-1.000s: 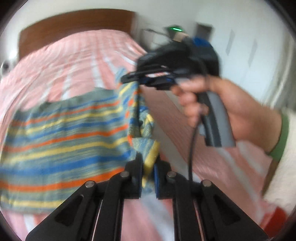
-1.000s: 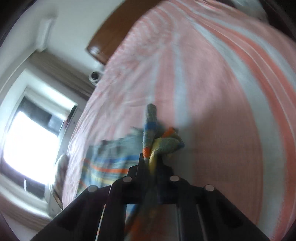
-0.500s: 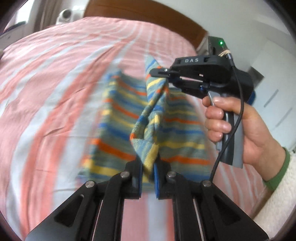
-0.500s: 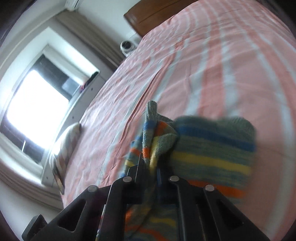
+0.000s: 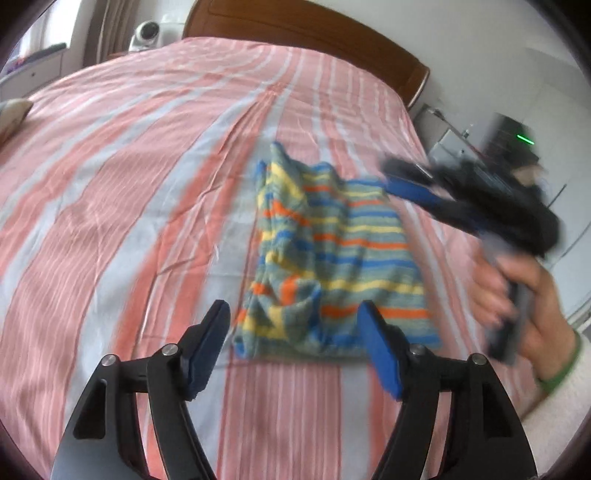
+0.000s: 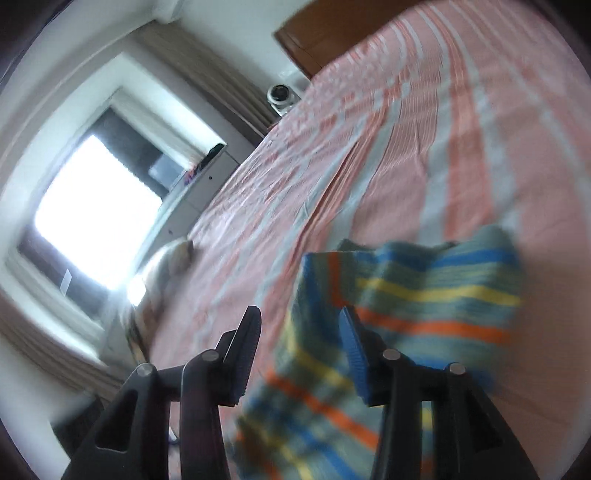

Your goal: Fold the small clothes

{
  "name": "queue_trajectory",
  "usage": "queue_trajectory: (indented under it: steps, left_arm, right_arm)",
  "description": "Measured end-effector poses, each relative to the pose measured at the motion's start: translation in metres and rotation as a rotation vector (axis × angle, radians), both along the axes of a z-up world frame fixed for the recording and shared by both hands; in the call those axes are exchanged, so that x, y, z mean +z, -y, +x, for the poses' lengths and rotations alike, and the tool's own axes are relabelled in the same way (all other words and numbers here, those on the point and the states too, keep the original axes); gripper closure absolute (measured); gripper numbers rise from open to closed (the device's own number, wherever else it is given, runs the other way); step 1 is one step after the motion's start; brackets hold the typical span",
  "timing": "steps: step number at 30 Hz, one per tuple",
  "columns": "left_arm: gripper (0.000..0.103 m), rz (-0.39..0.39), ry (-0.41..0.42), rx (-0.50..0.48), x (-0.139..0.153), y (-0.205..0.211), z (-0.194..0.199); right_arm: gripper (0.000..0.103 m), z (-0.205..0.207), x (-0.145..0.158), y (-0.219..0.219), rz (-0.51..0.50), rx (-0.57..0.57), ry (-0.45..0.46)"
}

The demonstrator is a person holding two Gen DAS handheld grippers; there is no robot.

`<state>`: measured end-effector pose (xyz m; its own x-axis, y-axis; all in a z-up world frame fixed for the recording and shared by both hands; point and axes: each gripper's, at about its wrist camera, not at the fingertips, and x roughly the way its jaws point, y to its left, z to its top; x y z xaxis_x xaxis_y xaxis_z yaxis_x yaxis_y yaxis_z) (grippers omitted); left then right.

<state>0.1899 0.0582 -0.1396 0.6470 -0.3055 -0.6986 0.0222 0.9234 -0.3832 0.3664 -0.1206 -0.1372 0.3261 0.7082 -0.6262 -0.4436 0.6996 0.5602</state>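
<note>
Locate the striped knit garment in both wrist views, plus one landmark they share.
Left wrist: the striped knit garment lies folded on the bedspread at centre, just beyond the opening left gripper, nothing between its jaws.
Right wrist: garment fills lower right, behind the opening right gripper, not pinched.
Shared landmark: white round camera beside the wooden headboard.

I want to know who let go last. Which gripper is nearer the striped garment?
Left, marginally. The left gripper opens right over the striped garment's near edge; the right gripper, also opening, hovers at its far corner. Neither pinches cloth.
</note>
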Motion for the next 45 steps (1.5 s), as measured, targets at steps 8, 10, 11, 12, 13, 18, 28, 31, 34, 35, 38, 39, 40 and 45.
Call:
queue_trajectory:
  steps: [8, 10, 11, 12, 13, 18, 28, 31, 34, 35, 38, 39, 40, 45]
  left_arm:
    - [0.096, 0.064, -0.147, 0.099, -0.031, -0.014, 0.003]
    - [0.094, 0.089, -0.153, 0.108, -0.031, -0.016, -0.001]
    - [0.094, 0.110, -0.165, 0.122, -0.028, -0.020, -0.004]
    - [0.093, 0.114, -0.171, 0.132, -0.027, -0.023, -0.006]
    - [0.090, 0.096, -0.167, 0.141, -0.023, -0.028, -0.010]
    - [0.024, 0.074, -0.075, 0.138, -0.003, -0.026, -0.011]
    - [0.007, 0.255, -0.031, 0.063, -0.010, -0.010, -0.059]
    - [0.007, 0.247, -0.054, 0.058, -0.035, -0.002, -0.066]
    - [0.004, 0.258, -0.046, 0.067, -0.050, 0.008, -0.066]
    - [0.002, 0.279, -0.013, 0.073, -0.054, 0.013, -0.068]
    - [0.000, 0.347, 0.062, 0.077, -0.065, 0.022, -0.075]
    - [0.000, 0.355, 0.082, 0.081, -0.066, 0.023, -0.077]
    - [0.000, 0.355, 0.089, 0.084, -0.065, 0.023, -0.079]
    - [0.000, 0.347, 0.094, 0.085, -0.064, 0.020, -0.079]
  right_arm:
    - [0.064, -0.120, -0.061, -0.003, -0.289, 0.265, -0.005]
    - [0.064, -0.134, -0.058, -0.002, -0.309, 0.233, 0.090]
    - [0.064, -0.136, -0.054, -0.001, -0.319, 0.218, 0.091]
    - [0.065, -0.138, -0.047, 0.000, -0.312, 0.198, 0.094]
    - [0.065, -0.140, -0.037, 0.004, -0.281, 0.175, 0.106]
    - [0.065, -0.133, -0.011, 0.018, -0.258, 0.069, 0.182]
    - [0.046, -0.158, -0.023, 0.040, -0.262, -0.038, 0.128]
    - [0.031, -0.199, -0.015, 0.060, -0.320, -0.114, 0.204]
    - [0.030, -0.231, -0.030, 0.080, -0.387, -0.207, 0.207]
    - [0.030, -0.242, -0.033, 0.083, -0.403, -0.225, 0.212]
    - [0.013, -0.259, -0.049, 0.094, -0.467, -0.280, 0.232]
    - [0.005, -0.261, -0.055, 0.097, -0.479, -0.296, 0.230]
    - [0.004, -0.261, -0.058, 0.100, -0.475, -0.303, 0.227]
    - [0.000, -0.252, -0.070, 0.106, -0.446, -0.300, 0.207]
